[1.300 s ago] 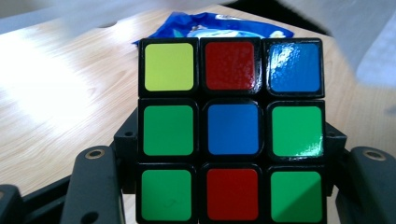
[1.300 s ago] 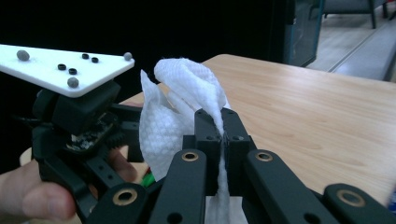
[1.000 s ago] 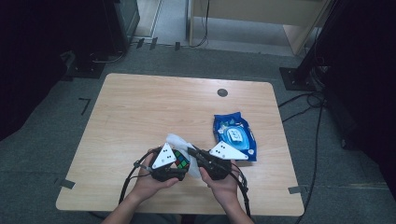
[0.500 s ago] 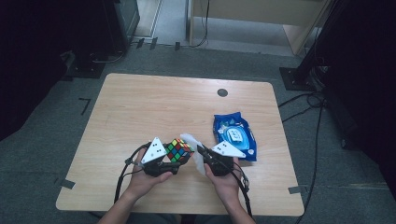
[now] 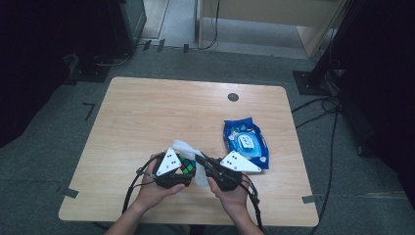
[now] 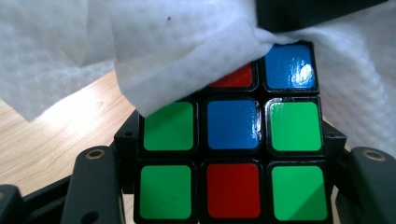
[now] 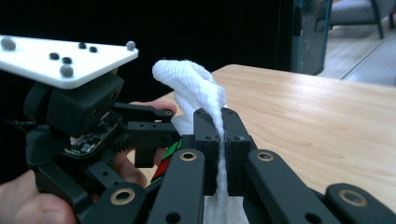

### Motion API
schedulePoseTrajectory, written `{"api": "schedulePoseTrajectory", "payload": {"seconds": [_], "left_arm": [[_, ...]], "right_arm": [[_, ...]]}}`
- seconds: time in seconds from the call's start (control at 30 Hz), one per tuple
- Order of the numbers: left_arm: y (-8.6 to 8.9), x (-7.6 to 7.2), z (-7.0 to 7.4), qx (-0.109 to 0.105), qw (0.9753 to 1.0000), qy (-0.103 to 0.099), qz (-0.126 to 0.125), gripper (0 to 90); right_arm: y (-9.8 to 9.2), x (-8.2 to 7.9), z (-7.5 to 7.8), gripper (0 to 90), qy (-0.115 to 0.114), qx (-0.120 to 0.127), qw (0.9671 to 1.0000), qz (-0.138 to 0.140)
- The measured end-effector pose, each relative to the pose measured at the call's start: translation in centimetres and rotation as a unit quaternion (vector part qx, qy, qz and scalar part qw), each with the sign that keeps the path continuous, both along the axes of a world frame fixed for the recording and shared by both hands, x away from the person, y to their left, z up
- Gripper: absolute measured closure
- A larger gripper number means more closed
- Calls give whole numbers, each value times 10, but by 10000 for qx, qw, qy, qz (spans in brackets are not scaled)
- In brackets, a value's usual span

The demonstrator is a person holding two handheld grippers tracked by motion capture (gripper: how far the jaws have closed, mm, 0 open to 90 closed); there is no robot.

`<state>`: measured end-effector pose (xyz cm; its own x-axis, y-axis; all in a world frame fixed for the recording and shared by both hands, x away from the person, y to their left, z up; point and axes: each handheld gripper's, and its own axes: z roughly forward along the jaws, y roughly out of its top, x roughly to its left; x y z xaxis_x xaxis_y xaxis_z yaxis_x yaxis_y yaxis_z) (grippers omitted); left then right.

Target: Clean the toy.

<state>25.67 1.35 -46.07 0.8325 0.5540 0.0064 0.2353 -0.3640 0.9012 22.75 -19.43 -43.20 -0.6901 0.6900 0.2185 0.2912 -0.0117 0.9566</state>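
A scrambled Rubik's cube (image 6: 232, 126) with green, blue and red tiles sits clamped between the jaws of my left gripper (image 6: 231, 154). In the high view this cube (image 5: 186, 166) is near the table's front edge, between both hands. My right gripper (image 7: 223, 128) is shut on a white wet wipe (image 7: 187, 79), which bunches above its jaws. The wipe (image 6: 177, 42) drapes over the cube's upper tiles, and the right gripper's black tip presses it there. From above, the wipe (image 5: 185, 147) lies between the left gripper (image 5: 182, 169) and the right gripper (image 5: 203, 164).
A blue packet of wipes (image 5: 246, 142) lies on the wooden table (image 5: 161, 112) just right of the right hand. A round black grommet (image 5: 233, 97) sits near the far edge. Cables trail from both grippers over the front edge.
The left gripper and cube drew slightly left, then came back towards the right gripper. The wipe now lies over the cube's top.
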Motion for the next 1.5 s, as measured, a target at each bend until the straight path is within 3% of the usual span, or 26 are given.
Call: {"api": "schedulePoseTrajectory", "payload": {"seconds": [0.03,0.33,0.47,0.6,0.67,0.77,0.83,0.93,1.0,1.03,1.07,1.1,1.13,1.2,1.23,1.3,1.33,1.43,1.5], "left_arm": [[0,0,0,-30,10000,23,-19,340],[3,-2,4,-127,9999,-71,-34,340],[3,-2,4,-124,9999,-108,-12,340],[5,-3,7,-232,9996,-153,-25,340],[5,-3,8,-303,9994,-169,-44,340],[10,-2,12,-394,9989,-245,5,340],[13,-1,12,-377,9989,-263,87,340],[16,1,10,-355,9989,-272,157,340],[18,3,9,-311,9988,-306,239,340],[18,4,7,-265,9986,-336,302,340],[18,4,7,-265,9986,-336,302,340],[18,5,5,-213,9985,-348,352,340],[18,5,5,-213,9985,-348,352,340],[17,5,4,-222,9984,-354,391,340],[16,4,3,-249,9981,-372,423,340],[14,2,2,-258,9979,-410,439,340],[14,2,2,-258,9979,-410,439,340],[7,-2,0,-190,9975,-527,440,340],[3,-5,-2,-209,9972,-585,414,339]], "right_arm": [[-3,2,-2,884,123,128,9998,16],[-5,5,-6,885,221,186,9996,-49],[-9,12,-12,882,440,192,9988,-56],[-14,20,-24,882,762,-58,9967,-279],[-14,25,-32,880,886,-357,9947,-383],[-16,31,-47,872,1139,-814,9879,-664],[-22,35,-53,852,1291,-802,9845,-871],[-29,35,-51,801,1349,-636,9837,-1002],[-35,35,-44,738,1254,-413,9861,-1007],[-37,33,-34,634,1220,-173,9872,-1010],[-37,33,-34,634,1220,-173,9872,-1010],[-37,31,-25,551,1234,226,9881,-886],[-37,31,-25,551,1234,226,9881,-886],[-35,28,-17,456,1326,704,9868,-604],[-29,26,-11,347,1500,1054,9822,-404],[-24,26,-10,260,1721,1199,9774,-266],[-24,26,-10,260,1721,1199,9774,-266],[-16,27,-11,178,2055,1388,9686,-158],[-11,28,-14,156,2326,1503,9608,-139]]}}
